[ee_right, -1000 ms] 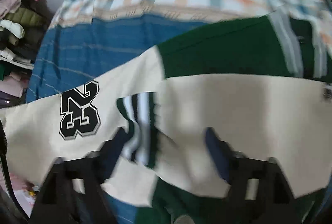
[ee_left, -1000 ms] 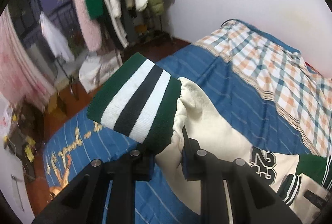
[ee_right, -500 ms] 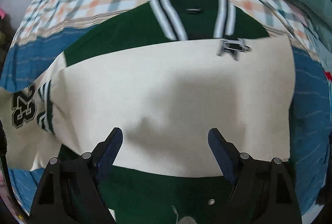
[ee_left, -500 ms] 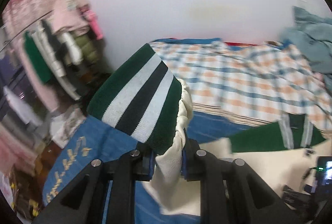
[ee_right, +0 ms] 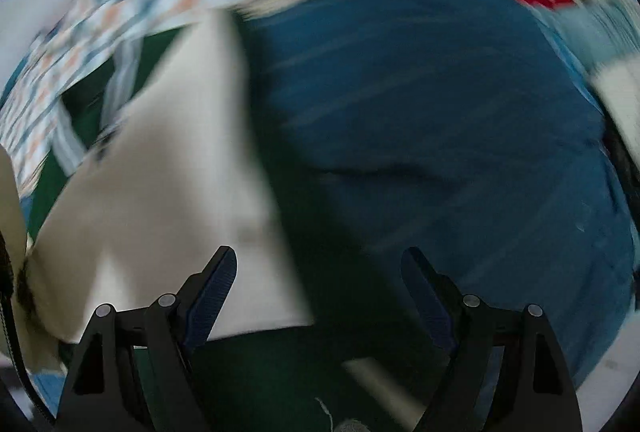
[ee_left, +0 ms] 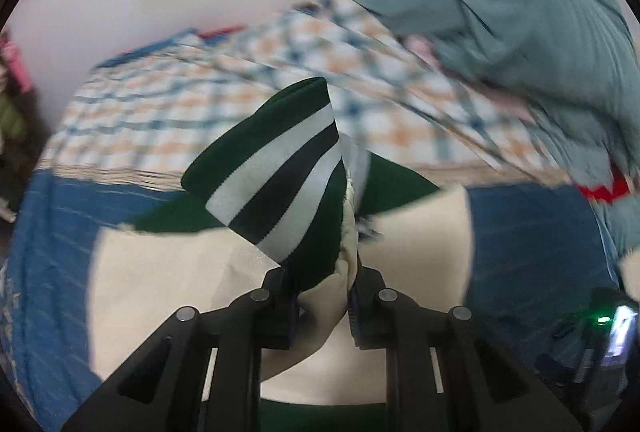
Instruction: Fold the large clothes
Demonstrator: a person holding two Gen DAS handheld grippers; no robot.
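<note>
Jacket (ee_left: 160,284), soft and limp, is spread on the bed (ee_left: 532,252). Its striped cuff (ee_left: 280,176) is clamped in the left hand-held gripper (ee_left: 324,296). The right hand-held gripper (ee_right: 320,292) is held wide apart, empty. Cuffs and hems should be gripped.

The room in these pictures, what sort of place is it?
Most likely a bedroom: a bed with a blue sheet and a checked blanket, a grey-blue garment heaped on it, and a jacket spread out for folding.
</note>
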